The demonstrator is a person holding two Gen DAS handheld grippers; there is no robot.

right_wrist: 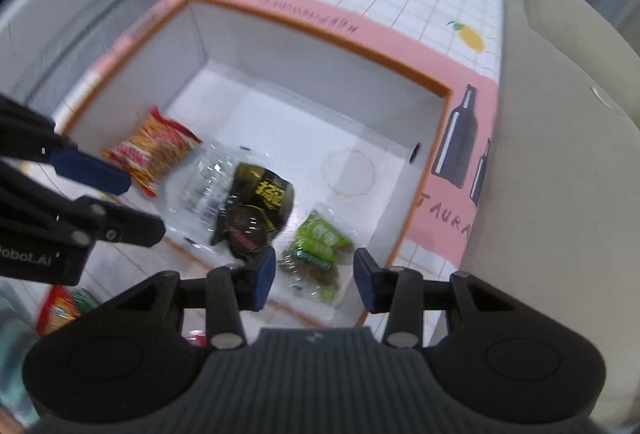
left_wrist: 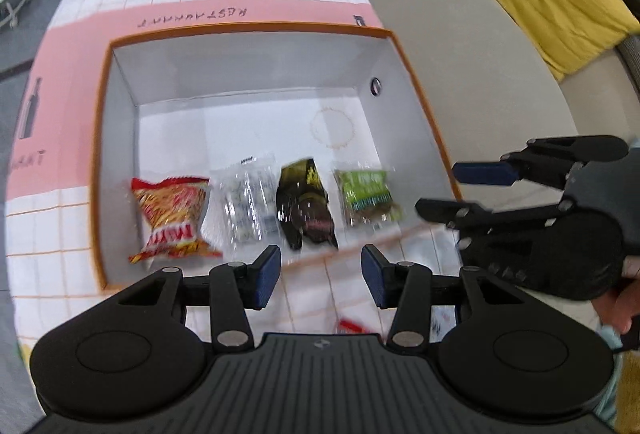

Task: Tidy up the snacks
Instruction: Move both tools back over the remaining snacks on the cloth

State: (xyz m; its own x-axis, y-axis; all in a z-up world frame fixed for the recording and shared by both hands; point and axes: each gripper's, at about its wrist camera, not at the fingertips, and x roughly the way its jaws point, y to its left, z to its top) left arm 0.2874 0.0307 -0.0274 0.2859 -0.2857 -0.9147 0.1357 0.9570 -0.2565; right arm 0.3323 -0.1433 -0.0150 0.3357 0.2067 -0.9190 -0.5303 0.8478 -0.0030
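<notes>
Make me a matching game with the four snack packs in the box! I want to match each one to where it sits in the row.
Seen from the left wrist camera, looking into the box.

Things:
1. red and yellow pack
2. clear pack
3. black pack
4. green pack

Places:
A. right end of the row
B. between the clear and green packs
C. left end of the row
D. between the red and black packs

Pairs: 1-C, 2-D, 3-B, 4-A

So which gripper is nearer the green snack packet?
Right. The right gripper hangs just above the green snack packet, jaws open; the left gripper sits nearer the black packet, also open.
</notes>
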